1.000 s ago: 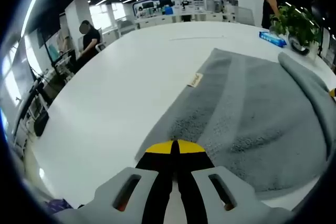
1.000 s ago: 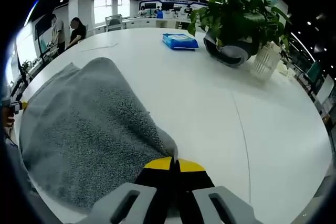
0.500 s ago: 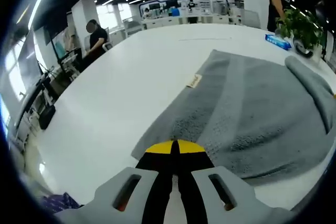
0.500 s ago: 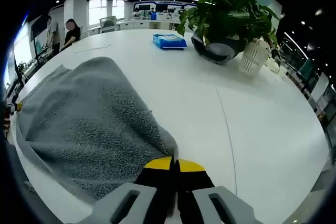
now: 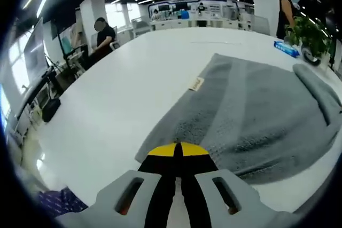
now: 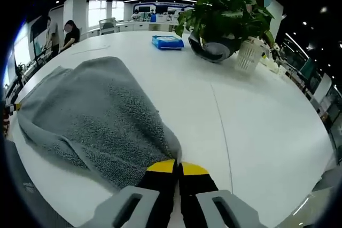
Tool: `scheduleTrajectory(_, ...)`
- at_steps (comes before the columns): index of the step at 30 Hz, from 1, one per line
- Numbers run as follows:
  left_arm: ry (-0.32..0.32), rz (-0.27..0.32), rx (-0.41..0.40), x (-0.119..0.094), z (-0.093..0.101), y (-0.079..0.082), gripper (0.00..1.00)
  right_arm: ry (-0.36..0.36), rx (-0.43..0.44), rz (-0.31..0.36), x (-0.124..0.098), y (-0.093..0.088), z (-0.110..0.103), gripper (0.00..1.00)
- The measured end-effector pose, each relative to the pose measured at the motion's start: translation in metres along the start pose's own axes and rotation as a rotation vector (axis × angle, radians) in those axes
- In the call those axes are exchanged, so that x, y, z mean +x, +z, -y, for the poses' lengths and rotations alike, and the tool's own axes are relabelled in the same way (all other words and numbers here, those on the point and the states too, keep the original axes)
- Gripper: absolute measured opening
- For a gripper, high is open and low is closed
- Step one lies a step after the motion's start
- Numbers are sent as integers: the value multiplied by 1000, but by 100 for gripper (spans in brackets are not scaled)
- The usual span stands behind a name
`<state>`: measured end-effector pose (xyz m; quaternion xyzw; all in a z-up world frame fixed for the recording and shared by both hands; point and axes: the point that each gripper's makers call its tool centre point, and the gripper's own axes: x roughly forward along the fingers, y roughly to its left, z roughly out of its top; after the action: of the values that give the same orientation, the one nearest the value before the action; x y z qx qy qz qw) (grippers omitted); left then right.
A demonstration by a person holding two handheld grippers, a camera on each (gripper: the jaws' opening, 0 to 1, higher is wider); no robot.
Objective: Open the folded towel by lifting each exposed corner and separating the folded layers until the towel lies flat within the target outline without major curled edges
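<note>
Jaws pinching towel [image 5: 251, 110] corners

- Left gripper view: low over the white table [image 5: 107, 105], close behind the towel [image 5: 256, 116], facing along it toward desks and people.
- Right gripper view: equally low and close, facing a potted plant [image 6: 224, 20].
- Shared: same towel, same table.

Left gripper [image 5: 178, 147] and right gripper [image 6: 177, 164] each rise from bottom centre of frame, yellow-tipped jaws pressed together
</note>
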<state>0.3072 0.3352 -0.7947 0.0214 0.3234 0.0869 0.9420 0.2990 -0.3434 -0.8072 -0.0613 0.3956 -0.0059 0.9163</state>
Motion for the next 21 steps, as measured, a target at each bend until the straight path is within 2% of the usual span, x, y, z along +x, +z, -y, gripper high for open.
scheduleTrajectory(3,5,5,-7,-3,-2,-3,1,0,7,8,-2,-4,1,0)
scheduleTrajectory(7,20,7,31,-7,-2,-6,1,-6,6,8,-11,-7,2,0)
scheduleTrajectory(12,48,14,23,-16,-7,-13,1,-19,-13,2,-18,-16,1,0)
scheduleTrajectory(21,68,5,27,-31,-12,-25,1,-30,29,3,-27,-27,5,0)
